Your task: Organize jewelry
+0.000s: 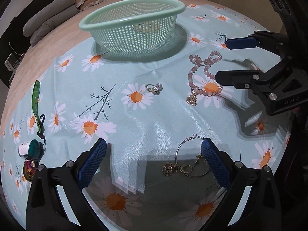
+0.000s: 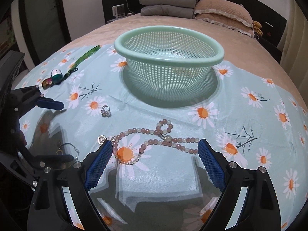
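A mint green mesh basket (image 1: 132, 32) (image 2: 169, 65) stands on the daisy-print cloth, with nothing visible inside it. A pink bead necklace (image 1: 202, 73) (image 2: 154, 140) with a gold pendant lies in front of it. My right gripper (image 2: 155, 148) hovers open just above the necklace, its beads between the blue pads. It also shows in the left wrist view, right gripper (image 1: 221, 59). My left gripper (image 1: 154, 146) is open above a hoop earring and gold charm (image 1: 184, 163). A crystal ring (image 1: 155, 88) (image 2: 105, 111) sits between the two.
At the cloth's left edge lie a green lanyard (image 1: 35, 104) (image 2: 86, 54) with a small teal-and-white trinket (image 1: 30, 149) (image 2: 55, 75). Grey folded blankets (image 2: 167, 3) and a pink pillow (image 2: 223, 11) are at the head of the bed.
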A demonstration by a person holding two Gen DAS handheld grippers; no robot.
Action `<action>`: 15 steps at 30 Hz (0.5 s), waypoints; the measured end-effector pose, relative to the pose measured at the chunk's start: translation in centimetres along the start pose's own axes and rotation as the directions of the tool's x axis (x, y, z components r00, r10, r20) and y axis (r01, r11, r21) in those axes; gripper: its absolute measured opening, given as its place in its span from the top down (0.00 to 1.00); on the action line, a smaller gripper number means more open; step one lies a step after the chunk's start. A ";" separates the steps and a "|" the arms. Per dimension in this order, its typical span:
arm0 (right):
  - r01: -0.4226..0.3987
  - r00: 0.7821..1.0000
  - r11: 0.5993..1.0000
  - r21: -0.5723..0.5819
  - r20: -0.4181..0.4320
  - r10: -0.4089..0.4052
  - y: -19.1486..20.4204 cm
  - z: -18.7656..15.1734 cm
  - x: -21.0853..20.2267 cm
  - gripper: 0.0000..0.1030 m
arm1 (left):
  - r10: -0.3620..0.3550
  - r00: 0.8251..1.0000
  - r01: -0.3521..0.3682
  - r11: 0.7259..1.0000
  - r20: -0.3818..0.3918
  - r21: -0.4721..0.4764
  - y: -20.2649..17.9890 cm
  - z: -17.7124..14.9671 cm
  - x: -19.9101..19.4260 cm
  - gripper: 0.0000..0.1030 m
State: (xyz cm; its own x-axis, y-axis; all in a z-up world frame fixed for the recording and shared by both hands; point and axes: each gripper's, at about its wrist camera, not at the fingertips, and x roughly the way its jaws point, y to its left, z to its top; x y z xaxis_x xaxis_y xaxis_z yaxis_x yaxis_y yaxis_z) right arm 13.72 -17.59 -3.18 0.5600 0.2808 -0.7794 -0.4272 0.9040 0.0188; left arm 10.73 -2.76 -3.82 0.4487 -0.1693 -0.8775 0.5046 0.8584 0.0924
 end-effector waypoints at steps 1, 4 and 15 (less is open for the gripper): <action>0.001 1.000 1.000 0.002 -0.004 -0.001 0.2 -0.1 0.2 0.17 | -0.010 1.000 0.010 1.000 -0.005 -0.013 0.4 -0.1 0.2 0.06; 0.003 1.000 1.000 0.013 -0.020 -0.003 0.4 -0.4 1.0 0.17 | -0.019 1.000 0.019 0.999 0.003 -0.026 0.7 -0.6 0.2 0.06; -0.005 0.999 0.994 0.105 -0.031 0.008 0.6 -1.0 2.1 0.56 | 0.013 1.000 -0.013 0.999 -0.002 -0.034 0.9 -1.8 -0.4 0.14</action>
State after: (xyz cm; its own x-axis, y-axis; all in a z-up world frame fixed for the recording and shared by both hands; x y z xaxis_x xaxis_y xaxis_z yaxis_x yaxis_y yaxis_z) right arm 13.95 -16.74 -5.47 0.5342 0.2782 -0.7983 -0.3530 0.9314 0.0884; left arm 9.64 -1.04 -4.26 0.4535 -0.1573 -0.8773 0.4736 0.8764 0.0877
